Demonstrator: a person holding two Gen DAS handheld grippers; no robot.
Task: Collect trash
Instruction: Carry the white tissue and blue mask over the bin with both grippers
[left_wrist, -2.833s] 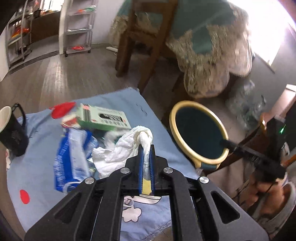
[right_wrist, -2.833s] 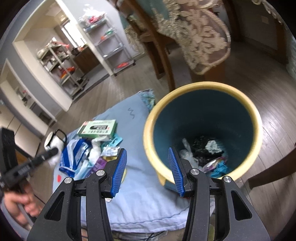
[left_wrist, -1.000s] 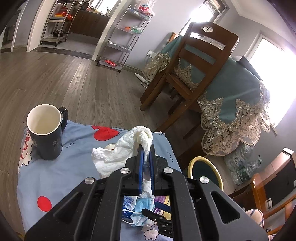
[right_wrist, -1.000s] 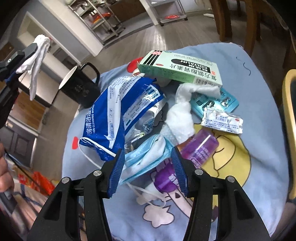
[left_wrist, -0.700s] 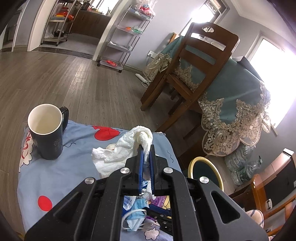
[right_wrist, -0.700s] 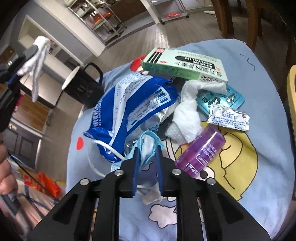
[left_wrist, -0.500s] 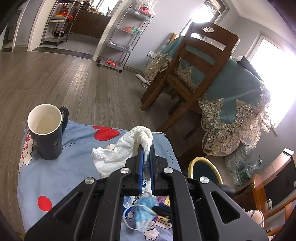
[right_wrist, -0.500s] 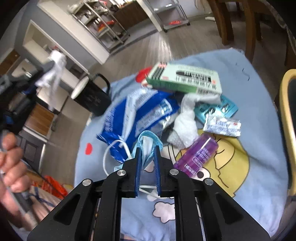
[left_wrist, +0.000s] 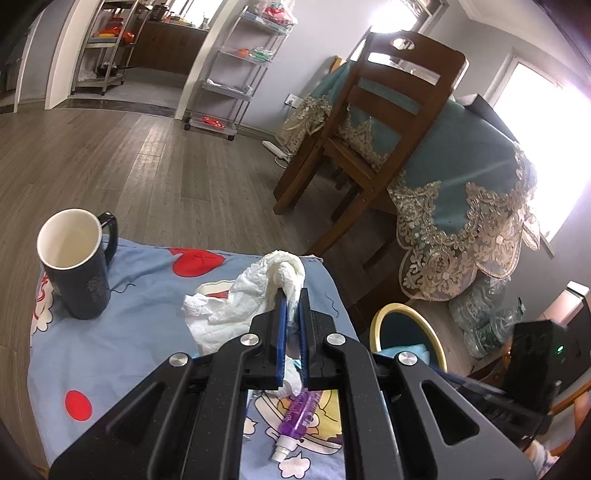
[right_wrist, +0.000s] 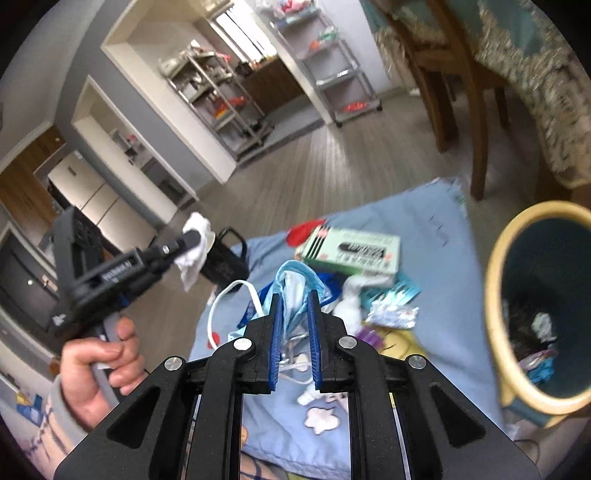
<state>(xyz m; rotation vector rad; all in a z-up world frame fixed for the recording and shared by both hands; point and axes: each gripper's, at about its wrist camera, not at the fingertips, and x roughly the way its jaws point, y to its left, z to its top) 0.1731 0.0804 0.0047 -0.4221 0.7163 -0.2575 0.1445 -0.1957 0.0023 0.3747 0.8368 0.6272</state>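
Observation:
My right gripper (right_wrist: 293, 295) is shut on a light blue face mask (right_wrist: 295, 277), held up above the blue cloth (right_wrist: 424, 236); a white ear loop (right_wrist: 221, 299) dangles to its left. My left gripper (left_wrist: 290, 295) is shut on a crumpled white tissue (left_wrist: 258, 288) and hovers over the cloth (left_wrist: 129, 350). The right wrist view shows the left gripper (right_wrist: 192, 236) raised at the left. A yellow-rimmed teal bin (right_wrist: 495, 266) with trash inside stands to the right of the cloth. On the cloth lie a green box (right_wrist: 351, 251), a white wad (right_wrist: 351, 299), a foil sachet (right_wrist: 393, 314) and a purple bottle (left_wrist: 303, 410).
A dark mug (left_wrist: 74, 273) stands upright at the cloth's far left corner. A wooden chair (left_wrist: 369, 129) and a table with a teal lace cloth (left_wrist: 461, 166) stand behind the bin (left_wrist: 380, 321). Metal shelf racks (left_wrist: 229, 74) line the back wall across a wooden floor.
The right gripper closed on the face mask, lifted it off the pile and swung toward the bin. The left gripper kept still with the tissue.

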